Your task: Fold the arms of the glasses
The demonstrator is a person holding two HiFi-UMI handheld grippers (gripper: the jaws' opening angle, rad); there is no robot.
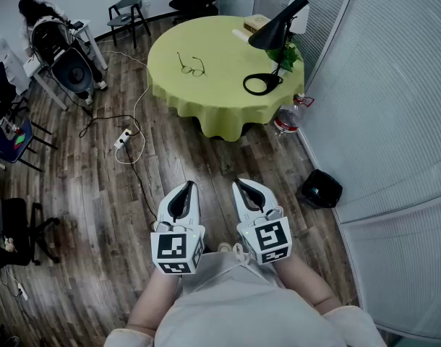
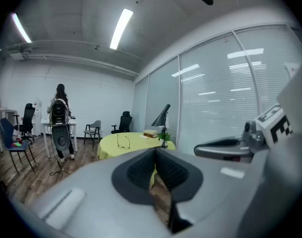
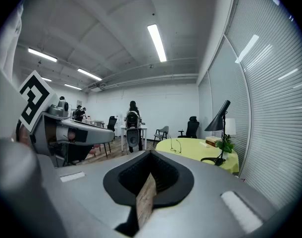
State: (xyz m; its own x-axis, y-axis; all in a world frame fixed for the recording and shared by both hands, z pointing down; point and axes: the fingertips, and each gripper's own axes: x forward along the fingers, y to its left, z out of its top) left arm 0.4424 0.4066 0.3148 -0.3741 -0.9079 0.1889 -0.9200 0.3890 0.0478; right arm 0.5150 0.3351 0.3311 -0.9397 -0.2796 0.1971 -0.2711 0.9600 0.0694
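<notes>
On the tabletop (image 1: 220, 96), toward its left side, I see the glasses (image 1: 192, 66) lying with arms apparently unfolded. My left tongs (image 1: 185, 187) and right tongs (image 1: 242, 186) are both clenched on nothing, well short of that tabletop.

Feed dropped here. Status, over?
Left claw, right claw shut, empty. Glasses on yellow table ahead, arms look open. Power strip, cable on floor ahead left.
</notes>
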